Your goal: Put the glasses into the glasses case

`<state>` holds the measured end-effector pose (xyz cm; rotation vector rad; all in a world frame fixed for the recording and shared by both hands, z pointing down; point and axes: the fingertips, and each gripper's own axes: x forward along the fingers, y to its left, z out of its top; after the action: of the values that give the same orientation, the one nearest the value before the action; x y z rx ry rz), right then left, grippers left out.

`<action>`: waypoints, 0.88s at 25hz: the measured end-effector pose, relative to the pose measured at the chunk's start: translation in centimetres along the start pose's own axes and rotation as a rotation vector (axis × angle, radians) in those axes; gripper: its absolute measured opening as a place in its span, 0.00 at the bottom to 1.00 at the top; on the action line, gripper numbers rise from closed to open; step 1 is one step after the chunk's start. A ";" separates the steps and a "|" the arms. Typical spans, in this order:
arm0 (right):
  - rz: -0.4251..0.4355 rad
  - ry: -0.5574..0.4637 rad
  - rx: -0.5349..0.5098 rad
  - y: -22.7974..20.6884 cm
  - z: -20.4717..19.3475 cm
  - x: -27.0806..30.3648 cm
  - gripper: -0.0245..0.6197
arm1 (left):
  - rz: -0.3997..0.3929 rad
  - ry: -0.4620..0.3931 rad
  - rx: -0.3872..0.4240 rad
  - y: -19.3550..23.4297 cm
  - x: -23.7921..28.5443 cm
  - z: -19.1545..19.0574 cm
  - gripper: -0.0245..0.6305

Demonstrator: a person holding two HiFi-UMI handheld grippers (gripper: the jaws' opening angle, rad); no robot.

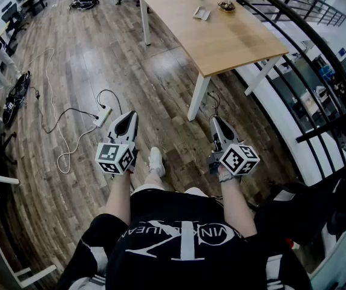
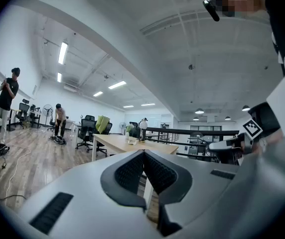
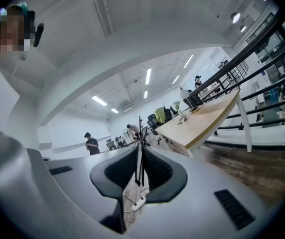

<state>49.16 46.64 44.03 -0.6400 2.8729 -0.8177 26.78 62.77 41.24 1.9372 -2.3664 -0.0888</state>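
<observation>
Your black shirt (image 1: 185,246) fills the bottom of the head view. Both of your arms reach out from it, side by side.

You hold the left claw (image 1: 128,116) level over the wood floor (image 1: 82,59). Its two jaws are pressed together at the tips, and nothing is between them. A white power strip (image 1: 103,115) lies on the floor just to the left of that claw's tip.

You hold the right claw (image 1: 215,122) level too. Its jaws meet at the tips and they pinch nothing. Your white shoe (image 1: 156,161) shows between the two claws, close to your lap.

Ahead of the right claw stands a wooden table (image 1: 233,41). One white table leg (image 1: 198,96) is near that claw's tip. A dark railing (image 1: 318,59) runs along the right side of that claw.

At the far end of the table, well away from both claws, lies a small grey thing (image 1: 201,12) next to a little dish (image 1: 225,6). It is too small to tell if it is the glasses or the case.
</observation>
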 end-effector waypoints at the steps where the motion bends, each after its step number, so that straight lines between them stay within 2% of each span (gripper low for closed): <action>1: 0.000 -0.002 0.000 -0.2 0.3 0.7 0.12 | 0.003 -0.006 0.000 0.5 0.7 0.3 0.06; 8: -0.039 -0.009 0.013 -2.4 1.8 5.2 0.12 | -0.022 0.004 -0.021 3.2 7.2 0.9 0.06; 13: -0.069 -0.008 0.006 -3.5 3.6 7.1 0.12 | -0.082 0.007 -0.025 3.1 11.7 2.0 0.06; 17: -0.085 -0.006 0.003 -4.3 3.6 9.4 0.12 | -0.105 0.016 -0.033 4.2 13.6 1.6 0.06; 22: -0.097 -0.031 0.060 -5.3 3.7 13.7 0.13 | -0.098 0.062 -0.043 7.7 15.6 0.3 0.06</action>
<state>39.42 35.03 44.04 -0.7829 2.7972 -0.8945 16.14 48.97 42.06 2.0047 -2.2129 -0.0838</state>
